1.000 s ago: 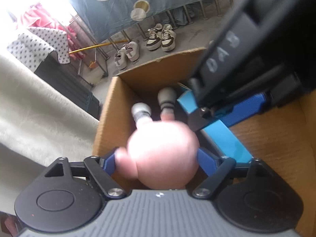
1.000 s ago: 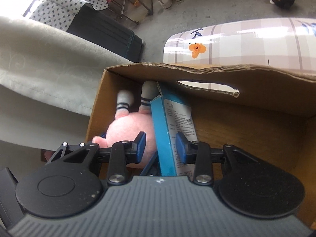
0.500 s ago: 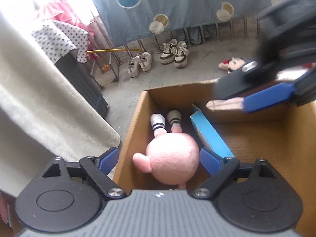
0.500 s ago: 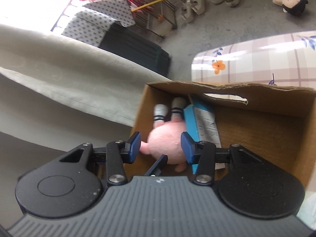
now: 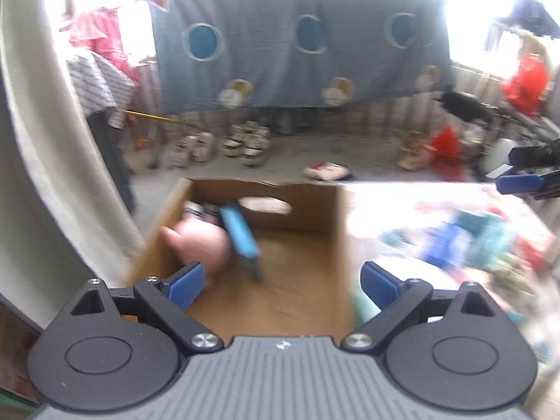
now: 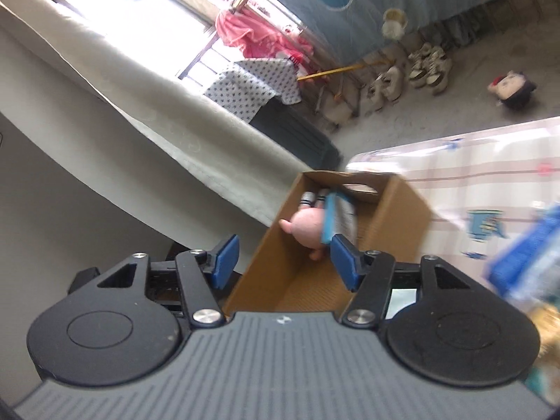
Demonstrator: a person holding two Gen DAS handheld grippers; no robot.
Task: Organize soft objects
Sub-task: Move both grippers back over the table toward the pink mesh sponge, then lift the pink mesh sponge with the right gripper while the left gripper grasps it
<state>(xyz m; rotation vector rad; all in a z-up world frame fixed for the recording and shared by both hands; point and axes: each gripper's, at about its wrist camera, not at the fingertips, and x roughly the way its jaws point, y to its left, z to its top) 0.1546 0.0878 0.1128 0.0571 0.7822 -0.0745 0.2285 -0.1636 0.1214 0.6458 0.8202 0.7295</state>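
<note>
A pink plush toy (image 5: 201, 243) with striped grey socks lies in the left end of an open cardboard box (image 5: 297, 280), next to an upright blue carton (image 5: 241, 236). My left gripper (image 5: 281, 281) is open and empty, raised above the box's near side. My right gripper (image 6: 285, 257) is open and empty, high above the box (image 6: 399, 224); the plush (image 6: 308, 225) and carton (image 6: 330, 220) show far below it. The right gripper's fingers (image 5: 525, 182) show at the right edge of the left wrist view.
The box stands on a table with a checked plastic cloth (image 6: 490, 175). Blurred colourful packages (image 5: 472, 238) lie on the table right of the box. A cream blanket (image 6: 140, 112) hangs left. Shoes (image 5: 224, 145) and a plush doll (image 6: 512, 87) lie on the floor beyond.
Both grippers let go, the left of the pink plush and the right of the blue carton, and rose away from the box. The plush and carton stay inside it.
</note>
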